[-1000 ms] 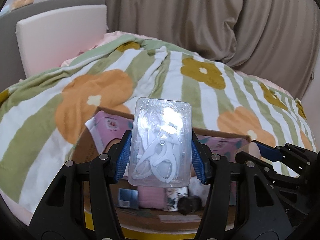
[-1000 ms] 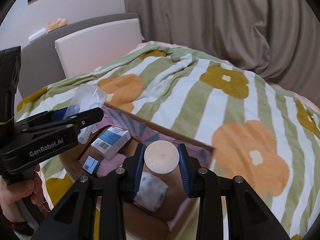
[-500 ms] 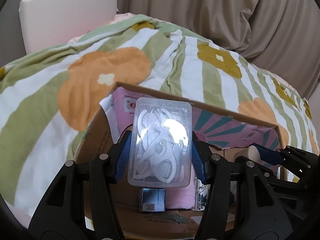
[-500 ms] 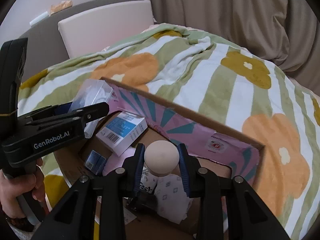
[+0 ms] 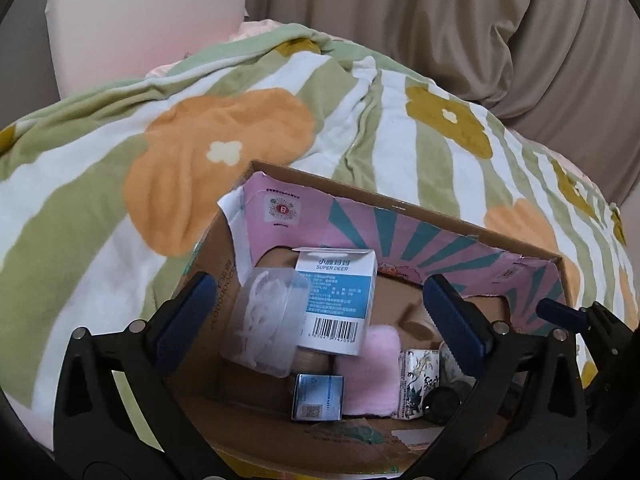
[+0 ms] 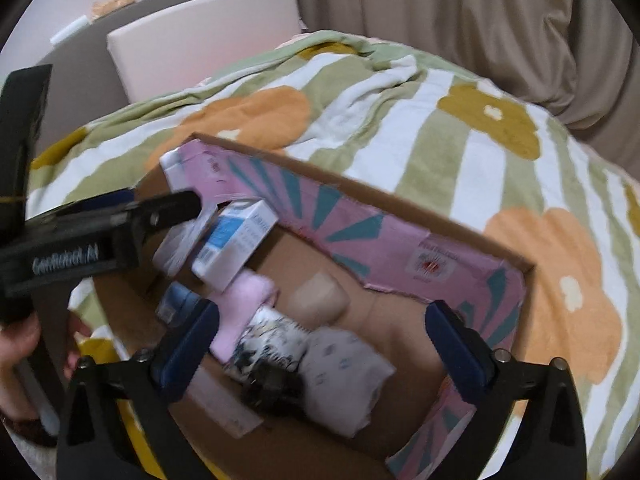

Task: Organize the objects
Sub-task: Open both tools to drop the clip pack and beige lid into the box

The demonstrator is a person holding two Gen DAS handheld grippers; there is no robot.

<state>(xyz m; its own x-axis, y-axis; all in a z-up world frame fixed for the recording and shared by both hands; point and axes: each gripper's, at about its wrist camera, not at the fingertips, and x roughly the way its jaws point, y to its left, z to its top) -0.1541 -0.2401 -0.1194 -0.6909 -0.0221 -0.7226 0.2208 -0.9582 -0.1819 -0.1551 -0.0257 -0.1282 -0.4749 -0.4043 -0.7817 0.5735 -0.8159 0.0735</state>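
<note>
Cardboard box [image 5: 400,212] on the bed holds everything; both tongs, left gripper [image 5: 328,312] and right gripper [image 6: 320,344], have just been opening and now gape wide, empty. Clear case [image 5: 266,328] leans on the blue-white carton [image 5: 340,300], beige jar [image 6: 320,298] mid-box. Lift straight up, clear of the walls.

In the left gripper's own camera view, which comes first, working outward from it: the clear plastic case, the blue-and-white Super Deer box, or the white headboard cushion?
From the left gripper, jaws wide open, just opened:
1. Clear plastic case, between the fingers, left side, lying in the cardboard box.
2. Blue-and-white Super Deer box, just behind it, centre.
3. White headboard cushion, far off, upper left, beyond the flowered blanket.
</note>
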